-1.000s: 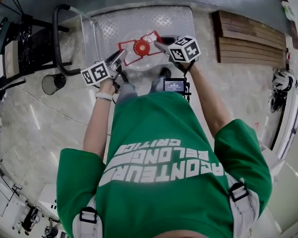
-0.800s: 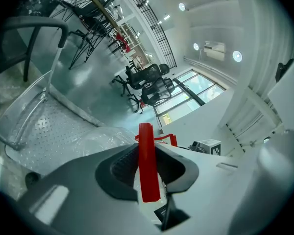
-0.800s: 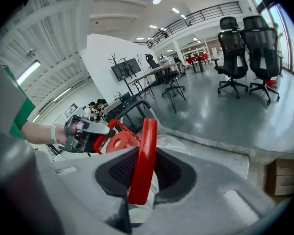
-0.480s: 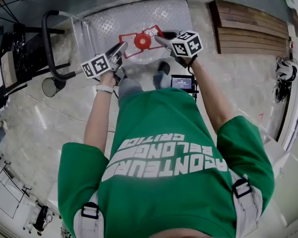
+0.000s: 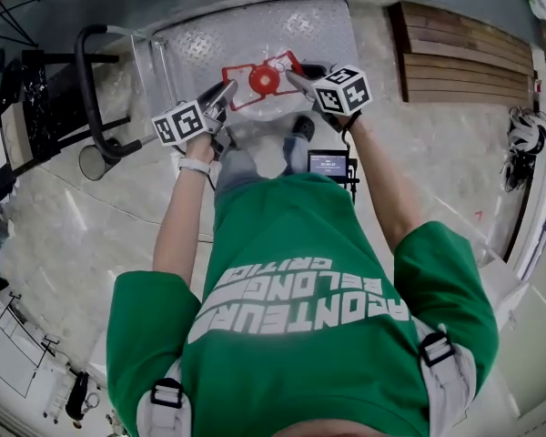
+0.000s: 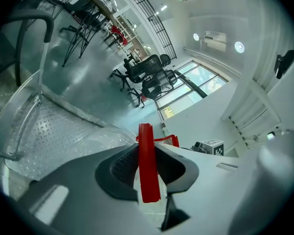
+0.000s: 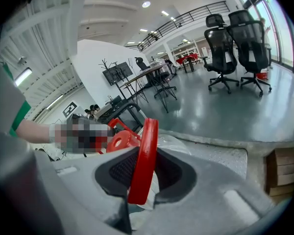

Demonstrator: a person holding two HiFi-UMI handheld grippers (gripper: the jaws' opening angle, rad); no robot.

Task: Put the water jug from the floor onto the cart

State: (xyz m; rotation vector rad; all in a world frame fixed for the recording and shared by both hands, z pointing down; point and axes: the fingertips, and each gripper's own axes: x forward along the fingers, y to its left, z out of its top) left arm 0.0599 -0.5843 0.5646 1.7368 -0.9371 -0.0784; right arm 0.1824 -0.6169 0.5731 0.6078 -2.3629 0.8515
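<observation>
Polished floor (image 5: 64, 235), open-plan room, office chairs (image 7: 235, 38) well off in the background.

Left hand-held gripper (image 5: 226, 92) is clamped on the red handle (image 6: 147, 170) of the water jug (image 5: 259, 114); the left gripper view shows the red strip pinched between the pads. Right hand-held gripper (image 5: 294, 79) is clamped on the opposite side of the same handle, with the red cap (image 5: 264, 80) between the two. Jug hangs between them over the near edge of the cart (image 5: 255, 30). Can't tell if its base touches the deck yet.

Step in hand, as I read it: set-down. To do it well:
- Lower both sides together and keep the handle level.
- Get the whole base onto the checker plate before easing either grip.
- No twisting. The handle looks like thin plastic and the jug looks heavy.

Room:
- Deck beyond the jug is bare, so there's space to set it further in.
- Push bar (image 5: 86, 80) is on the left, well apart.
- Wooden pallet (image 5: 464, 71) is right of the cart, also apart.
- Tight spot is the near edge. The person's shoes (image 5: 302, 127) are just beside it, and the jug base could catch the lip.
</observation>
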